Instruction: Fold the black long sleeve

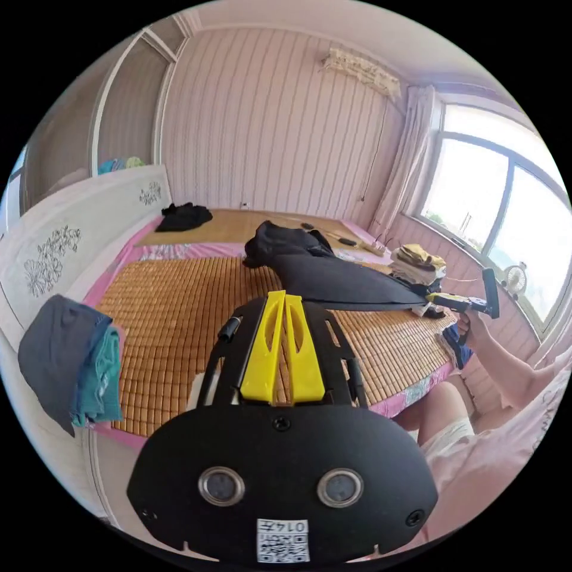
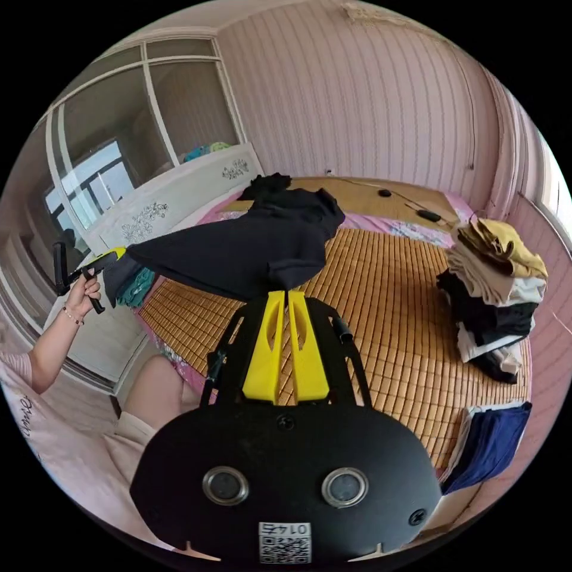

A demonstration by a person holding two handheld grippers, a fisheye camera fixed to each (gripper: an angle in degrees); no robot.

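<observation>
black long-sleeve garment point(image 2: 250, 250) stretched taut between my grippers, long axis hand to hand; left gripper point(image 2: 110, 257) and right gripper point(image 1: 444, 302) both pinch its ends.

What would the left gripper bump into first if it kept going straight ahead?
Probably the black long sleeve it holds stretched across the woven bed mat. The left gripper points right at that cloth, its jaws closed on the edge. Depth beyond is hard to judge.

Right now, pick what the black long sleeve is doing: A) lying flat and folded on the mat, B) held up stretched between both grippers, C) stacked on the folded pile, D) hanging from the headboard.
B: the black long sleeve hangs above the mat, stretched between the left gripper and right gripper.
</observation>
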